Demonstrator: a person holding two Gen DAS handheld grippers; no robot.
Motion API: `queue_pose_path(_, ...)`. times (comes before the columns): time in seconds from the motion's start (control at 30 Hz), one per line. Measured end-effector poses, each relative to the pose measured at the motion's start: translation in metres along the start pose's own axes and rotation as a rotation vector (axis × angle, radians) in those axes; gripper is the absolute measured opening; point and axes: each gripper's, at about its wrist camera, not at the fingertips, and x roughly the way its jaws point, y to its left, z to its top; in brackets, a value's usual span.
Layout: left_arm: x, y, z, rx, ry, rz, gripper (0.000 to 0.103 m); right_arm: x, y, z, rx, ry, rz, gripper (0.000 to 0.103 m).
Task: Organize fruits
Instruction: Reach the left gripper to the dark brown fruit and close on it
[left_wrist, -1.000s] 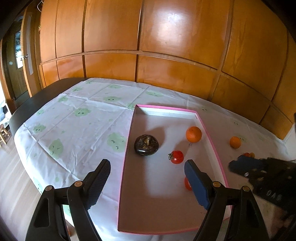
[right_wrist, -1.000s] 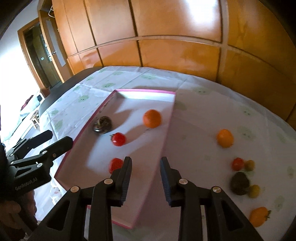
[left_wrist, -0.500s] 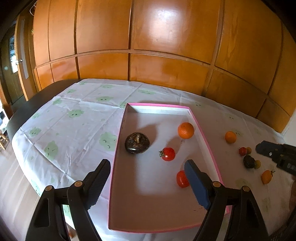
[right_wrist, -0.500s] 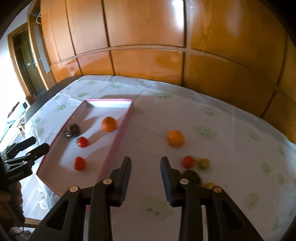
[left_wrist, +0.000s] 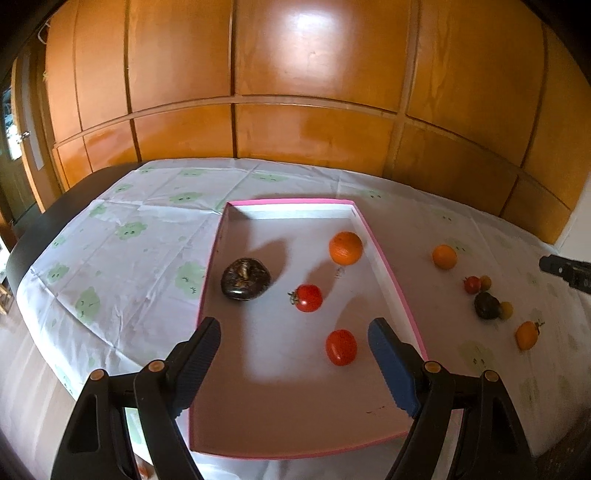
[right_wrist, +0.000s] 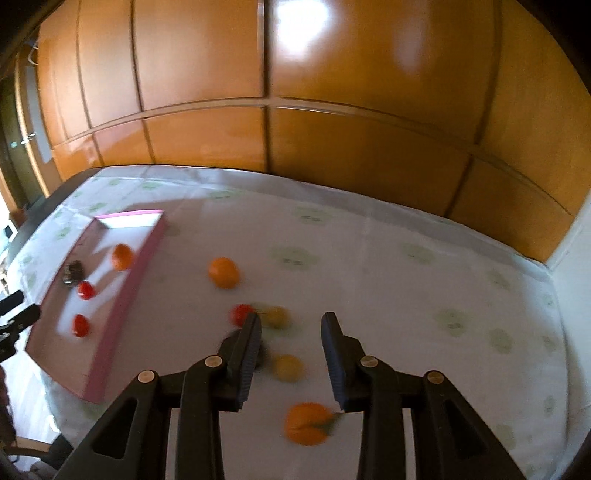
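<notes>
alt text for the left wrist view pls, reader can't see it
The open, empty left gripper hovers over a pink-rimmed tray holding an orange, two tomatoes and a dark fruit. Six more small fruits lie on the tablecloth to the tray's right, with wood panelling behind.

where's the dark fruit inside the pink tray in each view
Left wrist view: dark fruit left of centre, at the pink tray's left wall, nearer than the orange.
Right wrist view: far left, small and blurred, same tray.
Shared landmark: the orange lying in the tray, towards its far end.
</notes>
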Motion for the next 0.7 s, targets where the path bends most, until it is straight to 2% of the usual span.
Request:
queue_pose_path(0.2, 0.0, -0.019, -0.001, 0.054, 0.011, -0.05, 0.083, 0.007, -0.059, -0.002, 0.084, -0.002, -0.117, 0.034)
queue_pose_path(0.3, -0.002, -0.033, 0.0, 0.097, 0.013, -0.08, 0.083, 0.01, -0.091, -0.011, 0.207, 0.0, -0.138, 0.034)
queue_pose_path(0.37, -0.003, -0.043, 0.0, 0.123, 0.012, -0.1, 0.083, 0.017, -0.109, -0.017, 0.307, 0.048, -0.124, 0.034)
queue_pose_path(0.53, -0.001, -0.065, 0.001, 0.16, 0.029, -0.145, 0.082, 0.017, -0.119, -0.019, 0.369, 0.056, -0.12, 0.034)
queue_pose_path(0.7, 0.003, -0.091, -0.002, 0.224, 0.062, -0.197, 0.08, 0.022, -0.119, -0.019, 0.376, 0.073, -0.12, 0.034)
